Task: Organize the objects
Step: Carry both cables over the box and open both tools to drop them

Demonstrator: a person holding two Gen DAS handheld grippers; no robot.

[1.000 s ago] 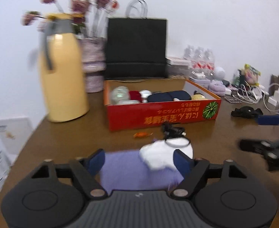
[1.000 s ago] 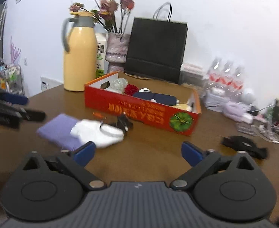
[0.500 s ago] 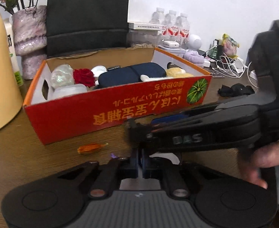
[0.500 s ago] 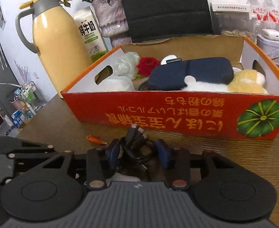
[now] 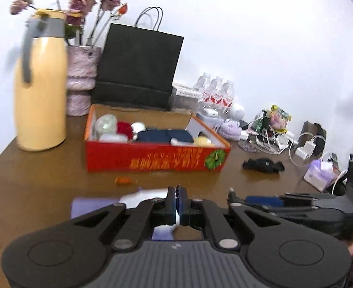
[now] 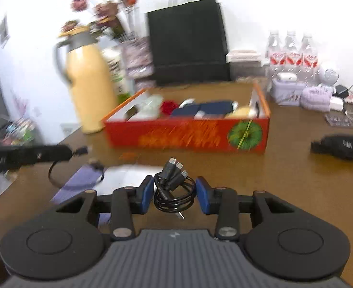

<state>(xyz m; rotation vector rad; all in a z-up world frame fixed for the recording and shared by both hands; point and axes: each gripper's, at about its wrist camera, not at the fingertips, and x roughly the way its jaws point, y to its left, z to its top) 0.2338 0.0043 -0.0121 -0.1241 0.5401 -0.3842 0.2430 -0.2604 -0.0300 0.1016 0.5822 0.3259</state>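
Both views are motion-blurred, so read fine detail with care. Your right tongs (image 6: pixel 175 193) have just been closing, and the blue pads (image 6: pixel 147 192) now press on either side of a coiled black cable bundle (image 6: pixel 174 199), its three plugs sticking up and away from the camera. The bundle is gripped above the brown worktop (image 6: pixel 284 180), in front of the long wall of the red box (image 6: pixel 188 136) and clear of it. Your left tongs (image 5: pixel 178 202) are clenched, pad against pad. In the right wrist view a single black cable (image 6: pixel 52 172) loops down from near their tip, with a plug beside it; you cannot tell whether the pads pinch it. Beneath and just beyond the left tongs a white cloth (image 5: pixel 147 193) lies on top of a purple cloth (image 5: pixel 92 205), both flat on the worktop. A small orange scrap (image 5: pixel 122 180) lies between the cloths and the red box. The box is open-topped and already holds a dark blue pouch (image 5: pixel 164 135), a red flower (image 5: pixel 124 127), a clear ball (image 5: pixel 105 124) and a pale yellow soft toy (image 5: pixel 201 141). A yellow flask (image 5: pixel 41 96) stands to the left of the box, with a vase (image 5: pixel 81 81) and a black paper bag (image 5: pixel 138 72) behind it. A black strap-like item (image 5: pixel 263 165) lies to the right of the box, well apart from it.
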